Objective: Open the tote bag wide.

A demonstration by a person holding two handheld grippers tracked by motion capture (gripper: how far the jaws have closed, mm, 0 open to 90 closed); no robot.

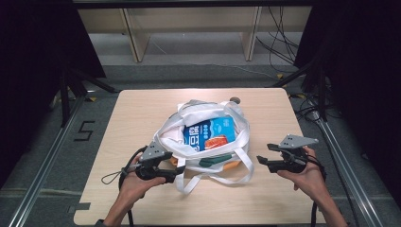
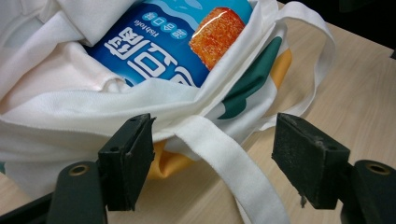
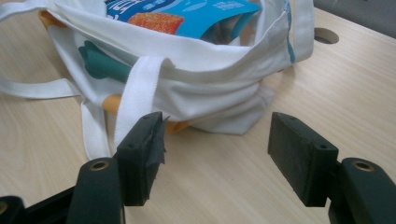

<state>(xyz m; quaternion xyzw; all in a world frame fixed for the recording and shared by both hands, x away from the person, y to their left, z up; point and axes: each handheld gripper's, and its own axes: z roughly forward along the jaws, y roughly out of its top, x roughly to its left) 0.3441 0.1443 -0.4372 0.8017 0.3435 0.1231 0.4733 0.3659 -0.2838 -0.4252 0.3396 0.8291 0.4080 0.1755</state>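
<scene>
We see a white tote bag lying at the middle of the wooden table, its mouth open toward the high camera, with a blue snack packet showing inside. The bag's handle straps spill toward six o'clock on the tabletop.

Our left gripper sits at about seven o'clock from the bag, its tip right at the bag's near-left corner. In the left gripper view its jaws stand wide apart — a white strap runs between them, and we cannot tell whether either pad touches the cloth.

Our right gripper rests at about four o'clock from the bag, a little apart from it. In the right gripper view its jaws gape wide over bare table — nothing between them, the bag just beyond.
</scene>
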